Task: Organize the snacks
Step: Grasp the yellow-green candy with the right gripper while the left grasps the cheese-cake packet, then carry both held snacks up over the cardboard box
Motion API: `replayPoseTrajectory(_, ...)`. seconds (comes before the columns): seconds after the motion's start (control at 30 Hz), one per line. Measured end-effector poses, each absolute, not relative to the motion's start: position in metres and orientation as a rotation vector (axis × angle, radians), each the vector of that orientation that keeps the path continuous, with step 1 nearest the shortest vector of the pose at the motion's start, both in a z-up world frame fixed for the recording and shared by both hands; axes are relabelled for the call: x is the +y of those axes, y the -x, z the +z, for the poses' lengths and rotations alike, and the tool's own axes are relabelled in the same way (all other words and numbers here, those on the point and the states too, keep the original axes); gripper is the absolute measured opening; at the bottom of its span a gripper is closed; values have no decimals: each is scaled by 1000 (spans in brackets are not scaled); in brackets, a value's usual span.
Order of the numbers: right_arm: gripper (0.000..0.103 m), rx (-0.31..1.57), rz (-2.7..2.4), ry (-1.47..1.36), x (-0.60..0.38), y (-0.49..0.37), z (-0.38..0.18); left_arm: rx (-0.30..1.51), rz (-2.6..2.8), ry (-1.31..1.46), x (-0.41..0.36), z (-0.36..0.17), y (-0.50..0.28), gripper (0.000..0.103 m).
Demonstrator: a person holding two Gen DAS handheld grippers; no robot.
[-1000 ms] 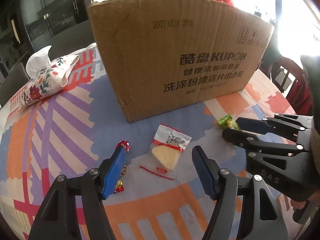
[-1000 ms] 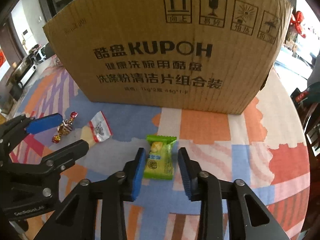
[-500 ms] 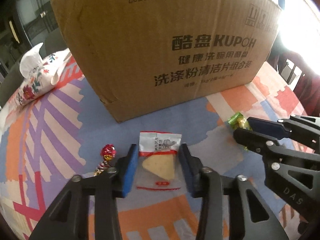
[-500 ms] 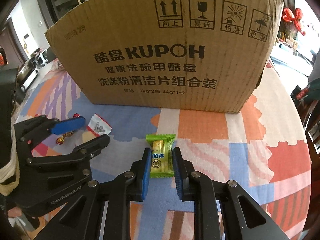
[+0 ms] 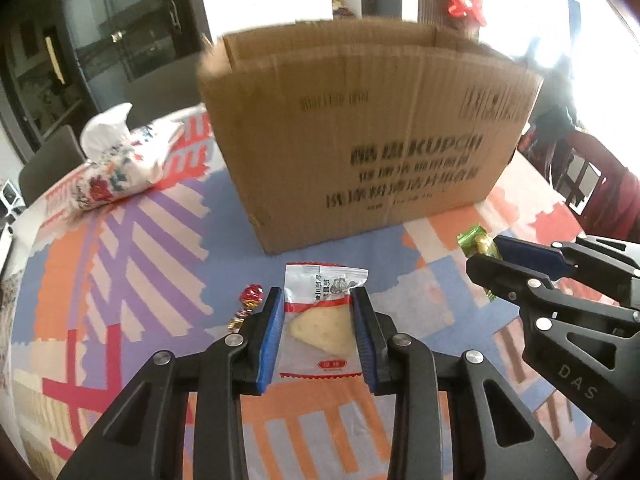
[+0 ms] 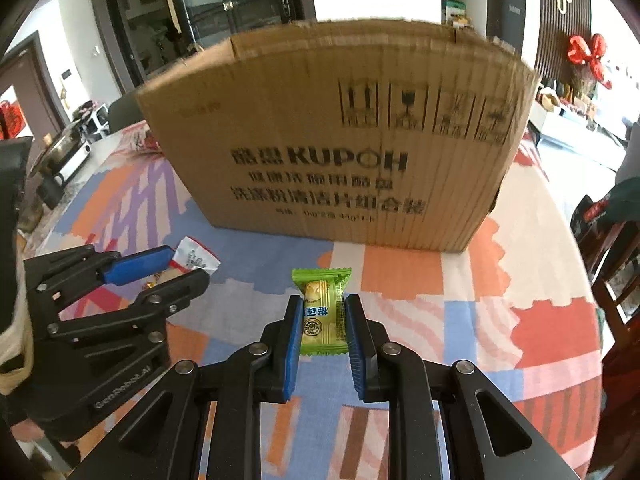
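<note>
A clear snack packet with a pale triangular cake and a red-edged label sits between the blue pads of my left gripper. Its jaws are closing and the pads press on the packet's sides, holding it just above the tablecloth. In the right wrist view my right gripper is shut on a green wrapped sweet, also raised off the table. Each gripper shows in the other's view: the right gripper with the green sweet, and the left gripper with the clear packet. An open cardboard box stands just behind both.
A small red and gold foil candy lies on the patterned tablecloth left of my left gripper. A floral tissue pack rests at the table's far left. Chairs stand past the right edge.
Both grippers closed on their packets, the left from wide open, and lifted them off the cloth. The box's open top edge has come into view.
</note>
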State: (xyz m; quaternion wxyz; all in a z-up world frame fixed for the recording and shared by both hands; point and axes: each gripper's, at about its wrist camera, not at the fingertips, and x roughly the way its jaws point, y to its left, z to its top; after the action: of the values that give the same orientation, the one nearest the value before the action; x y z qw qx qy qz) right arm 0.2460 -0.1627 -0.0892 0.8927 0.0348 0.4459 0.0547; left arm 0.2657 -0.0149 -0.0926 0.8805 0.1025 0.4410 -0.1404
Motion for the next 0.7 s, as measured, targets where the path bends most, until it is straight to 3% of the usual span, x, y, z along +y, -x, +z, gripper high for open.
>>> replayPoseTrajectory(0.7,22,651,156,-40,-166,-232,30,674,-292,-136,-20,27,-256,34)
